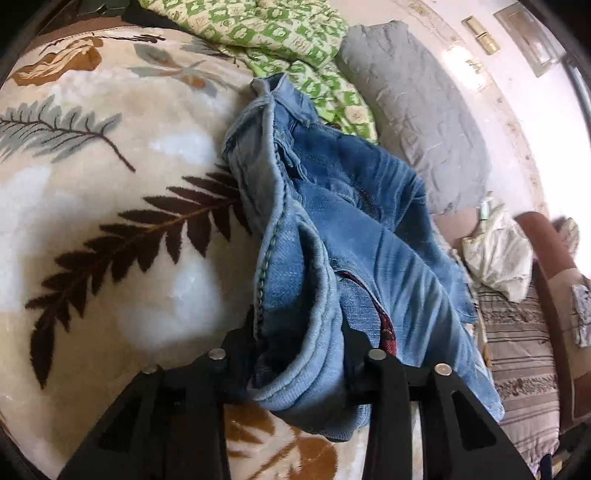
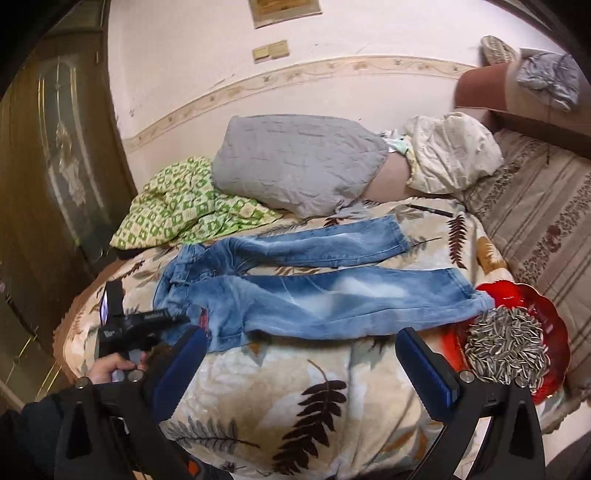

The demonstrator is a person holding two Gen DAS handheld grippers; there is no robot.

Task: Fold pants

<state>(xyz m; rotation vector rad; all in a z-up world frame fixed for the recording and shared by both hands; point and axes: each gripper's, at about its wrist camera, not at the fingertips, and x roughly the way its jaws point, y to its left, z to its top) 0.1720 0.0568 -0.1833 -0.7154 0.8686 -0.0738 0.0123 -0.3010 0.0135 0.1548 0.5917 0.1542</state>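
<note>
Denim fills the gap between the left gripper's (image 1: pixel 301 354) black fingers (image 1: pixel 384 369): the jaws are clamped on the waist end of the jeans (image 1: pixel 343 229). From the jaws, the jeans run forward in a bunched, folded mass over a leaf-print blanket (image 1: pixel 110 206). Ahead of the jaws and beyond the denim lie a green-checked cloth (image 1: pixel 280 33) and, to the right of it, a grey pillow (image 1: pixel 413 118). A cream bundle (image 1: pixel 495 254) sits to the right of the jaws.

Blue pads (image 2: pixel 424 369) line the right gripper (image 2: pixel 299 369); its jaws stand wide apart with nothing between them, above the blanket (image 2: pixel 295 398). Ahead of the jaws the jeans (image 2: pixel 317 295) lie flat, both legs stretched out toward the right. Just left of the left jaw, the left gripper (image 2: pixel 184 319) meets the waist end, with a hand (image 2: pixel 110 369) on its grip. Right of the right jaw is a red dish (image 2: pixel 554 332) holding sunflower seeds (image 2: pixel 506 350); one leg cuff touches its rim. The pillow (image 2: pixel 295 162) lies well ahead.
</note>
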